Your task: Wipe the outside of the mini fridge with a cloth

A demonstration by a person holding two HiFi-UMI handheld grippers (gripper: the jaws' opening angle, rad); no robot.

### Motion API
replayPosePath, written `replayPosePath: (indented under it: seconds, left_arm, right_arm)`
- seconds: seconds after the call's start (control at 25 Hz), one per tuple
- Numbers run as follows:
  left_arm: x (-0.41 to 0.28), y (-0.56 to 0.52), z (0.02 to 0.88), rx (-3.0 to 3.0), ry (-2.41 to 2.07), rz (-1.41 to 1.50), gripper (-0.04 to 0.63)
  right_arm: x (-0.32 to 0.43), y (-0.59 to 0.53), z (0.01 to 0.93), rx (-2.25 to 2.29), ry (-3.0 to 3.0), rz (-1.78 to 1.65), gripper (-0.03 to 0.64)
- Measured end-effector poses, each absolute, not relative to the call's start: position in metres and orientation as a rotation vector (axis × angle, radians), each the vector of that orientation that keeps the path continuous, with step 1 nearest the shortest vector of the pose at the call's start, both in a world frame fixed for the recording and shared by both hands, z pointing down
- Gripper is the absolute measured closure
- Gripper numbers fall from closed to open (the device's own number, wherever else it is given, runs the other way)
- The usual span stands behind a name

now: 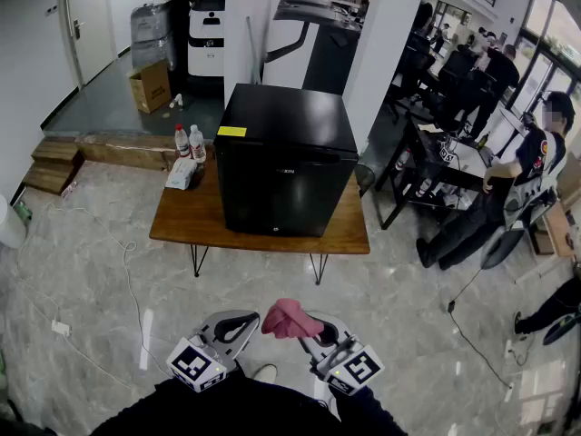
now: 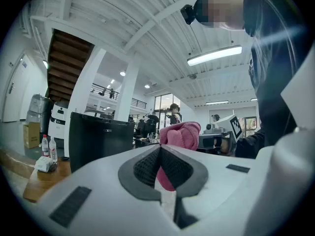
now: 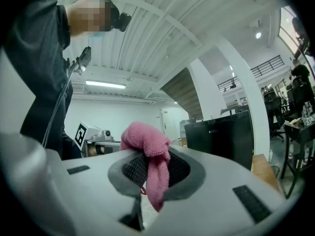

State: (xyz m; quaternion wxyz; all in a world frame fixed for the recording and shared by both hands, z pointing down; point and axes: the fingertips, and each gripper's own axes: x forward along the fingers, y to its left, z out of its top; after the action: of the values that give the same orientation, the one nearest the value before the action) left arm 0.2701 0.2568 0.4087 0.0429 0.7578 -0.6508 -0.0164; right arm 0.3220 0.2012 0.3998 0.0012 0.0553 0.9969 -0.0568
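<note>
Both tongs sit low against the body, tips close together; left gripper (image 1: 247, 325) and right gripper (image 1: 316, 327) are each clenched on the same pink cloth (image 1: 290, 320), likely to keep it bunched for carrying; ahead, well apart, the mini fridge (image 1: 283, 166) stands on a wooden table (image 1: 349, 234), front towards them; wiping not yet begun.

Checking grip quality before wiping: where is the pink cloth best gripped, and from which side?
Likely as the right gripper has it: jaws shut on the pink cloth at its narrow gathered tail, approached from that end. The thick bunch then sticks out past the tips, a pad for the black mini fridge.
</note>
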Motion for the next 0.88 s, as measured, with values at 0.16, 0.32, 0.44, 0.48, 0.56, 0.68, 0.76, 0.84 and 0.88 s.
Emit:
replayPosePath:
  seconds: [0.16,0.32,0.44,0.48,0.56,0.68,0.76,0.84,0.88]
  left_arm:
    - [0.271,0.259,0.408,2.323,-1.995,-0.052,0.591]
    - [0.271,0.261,0.41,2.314,-2.004,-0.051,0.591]
    - [0.271,0.261,0.409,2.309,-2.01,-0.049,0.591]
    - [0.27,0.262,0.409,2.307,-2.012,-0.048,0.591]
    - [0.269,0.262,0.407,2.302,-2.017,-0.045,0.591]
    - [0.264,0.262,0.405,2.288,-2.034,-0.046,0.591]
    - [0.259,0.261,0.402,2.272,-2.058,-0.055,0.591]
    - [0.251,0.259,0.396,2.263,-2.085,-0.058,0.591]
    - [0.247,0.258,0.393,2.259,-2.097,-0.058,0.591]
  right_arm:
    - [0.321,0.204,0.401,0.173,3.122,-0.188,0.571]
    - [0.32,0.206,0.402,0.185,3.123,-0.18,0.572]
    - [0.319,0.206,0.4,0.192,3.117,-0.177,0.572]
    - [0.318,0.206,0.399,0.192,3.115,-0.179,0.571]
    - [0.318,0.206,0.398,0.189,3.115,-0.191,0.571]
    - [0.316,0.202,0.398,0.173,3.112,-0.208,0.571]
    - [0.316,0.198,0.395,0.152,3.103,-0.202,0.571]
    - [0.312,0.194,0.39,0.125,3.092,-0.176,0.571]
    - [0.309,0.192,0.388,0.115,3.089,-0.16,0.571]
